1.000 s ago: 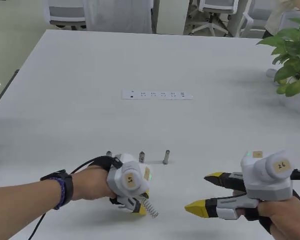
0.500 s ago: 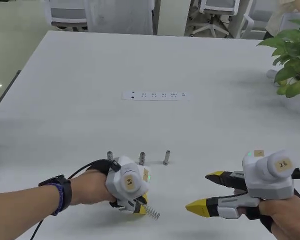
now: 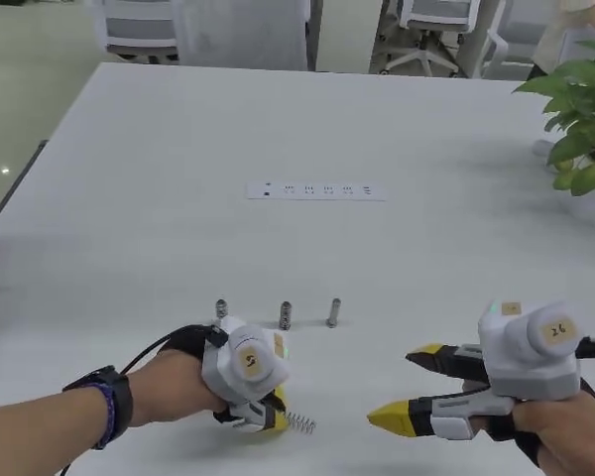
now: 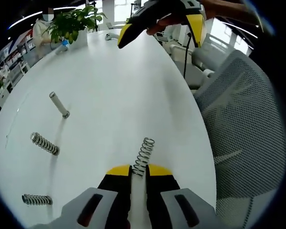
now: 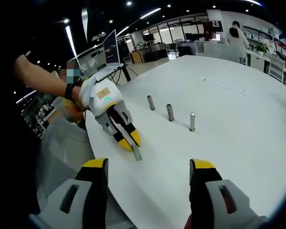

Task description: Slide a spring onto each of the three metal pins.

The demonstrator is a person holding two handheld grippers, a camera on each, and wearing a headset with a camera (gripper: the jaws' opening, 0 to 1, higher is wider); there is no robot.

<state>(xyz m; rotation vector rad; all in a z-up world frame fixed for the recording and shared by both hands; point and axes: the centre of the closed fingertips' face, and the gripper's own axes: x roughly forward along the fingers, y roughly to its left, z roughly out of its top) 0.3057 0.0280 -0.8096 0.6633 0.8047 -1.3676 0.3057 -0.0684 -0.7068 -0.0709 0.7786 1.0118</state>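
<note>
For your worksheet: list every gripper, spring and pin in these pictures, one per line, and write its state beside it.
left gripper: shut on a spring
held spring: pinched at one end, the rest sticking out past the jaws, on no pin
right gripper: open, holding nothing
left pin: standing, spring on it
middle pin: standing, spring on it
right pin: standing, bare

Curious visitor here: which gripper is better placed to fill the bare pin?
Probably the left: the left gripper holds a spring, close to the bare pin, while the right gripper is open and empty.
</note>
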